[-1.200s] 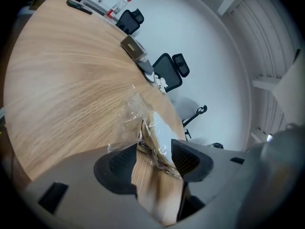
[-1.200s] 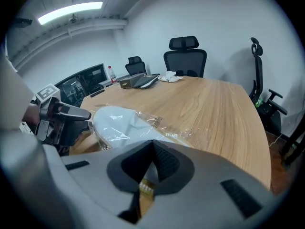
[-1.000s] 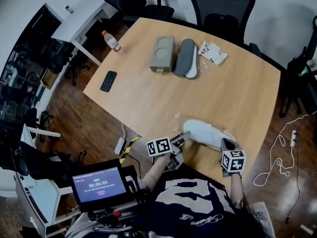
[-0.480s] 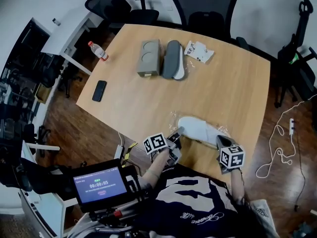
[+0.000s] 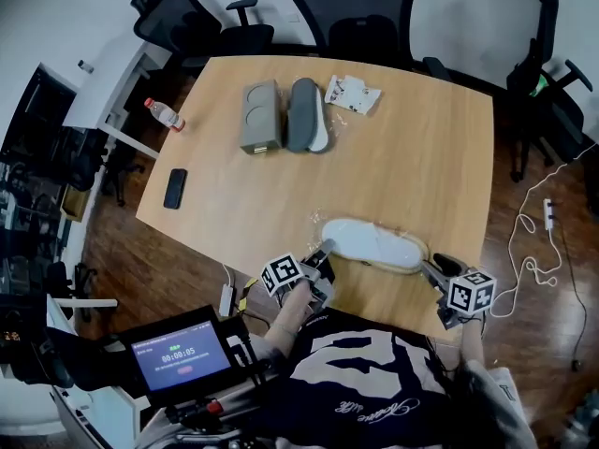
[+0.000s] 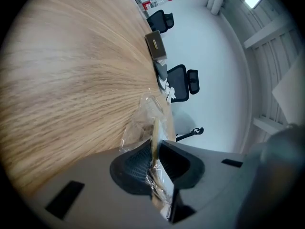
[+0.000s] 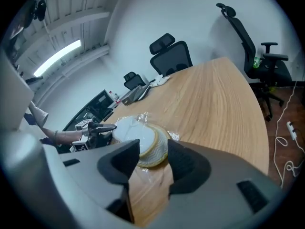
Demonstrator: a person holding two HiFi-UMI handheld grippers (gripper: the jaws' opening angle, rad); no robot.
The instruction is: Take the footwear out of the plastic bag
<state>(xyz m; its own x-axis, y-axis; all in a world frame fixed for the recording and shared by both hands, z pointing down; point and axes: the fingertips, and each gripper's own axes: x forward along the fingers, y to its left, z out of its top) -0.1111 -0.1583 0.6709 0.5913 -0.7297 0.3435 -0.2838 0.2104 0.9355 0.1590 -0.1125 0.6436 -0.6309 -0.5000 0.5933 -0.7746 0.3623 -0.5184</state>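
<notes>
A white slipper (image 5: 374, 243) lies in a clear plastic bag (image 6: 143, 123) near the front edge of the wooden table (image 5: 412, 157). My left gripper (image 5: 323, 253) is at the slipper's left end. Its jaws are closing, and the left gripper view shows the bag's film and a thin pale edge pinched between the pads (image 6: 138, 163). My right gripper (image 5: 436, 266) sits just off the slipper's right end. Those jaws are opening, with nothing between them. In the right gripper view the slipper (image 7: 143, 140) lies just ahead of that gripper (image 7: 151, 163).
At the far side of the table lie a grey box (image 5: 259, 118), a grey slipper (image 5: 304, 127) and a white packet (image 5: 351, 94). A bottle (image 5: 164, 115) and a phone (image 5: 174, 188) sit near the left edge. Office chairs (image 5: 351, 12) ring the table; a cable (image 5: 533, 260) lies on the floor.
My right gripper has let go of the slipper's end, drawn back to the right and opened. My left gripper has closed on the bag at the slipper's left end.
</notes>
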